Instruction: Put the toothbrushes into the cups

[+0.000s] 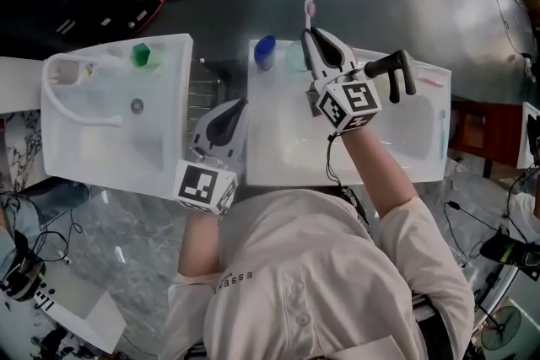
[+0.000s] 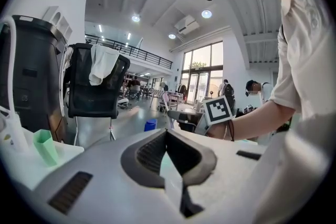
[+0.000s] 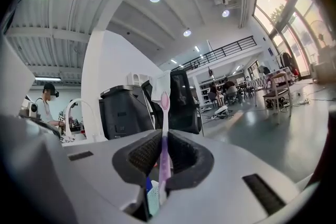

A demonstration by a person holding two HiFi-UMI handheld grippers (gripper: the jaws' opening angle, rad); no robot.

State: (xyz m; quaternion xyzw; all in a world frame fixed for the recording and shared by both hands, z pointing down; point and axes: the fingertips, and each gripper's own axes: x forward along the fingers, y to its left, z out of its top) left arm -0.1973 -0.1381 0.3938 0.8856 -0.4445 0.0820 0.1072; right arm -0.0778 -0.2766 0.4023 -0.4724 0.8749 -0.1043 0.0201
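1. Right gripper: the jaws are clamped on a pink-and-purple toothbrush. The pads pinch its handle, and the bristle head sticks out past the fingertips, away from the person. The right gripper view confirms this, with the brush running straight up between the pads.
2. Position: the gripper is over the back left corner of the right sink. A blue cup stands on the rim there, with a pale translucent cup just beside it. The pale cup sits partly under the gripper.
3. Left gripper: the jaws are together with nothing between them. It hovers over the gap between the two sinks.
4. A green cup stands on the back rim of the left sink, well apart from the brush.
5. Step in hand (judged): deliver the brush into one of the two near cups; it is not in yet.
6. To do it well:
   - Tip the brush upright with the handle end down.
   - Centre the handle end over the cup mouth, then lower it inside.
   - Loosen the pads only once the handle is below the lip.
   - Keep the fingers off the neighbouring cup, since light cups on a narrow rim look easy to knock over.
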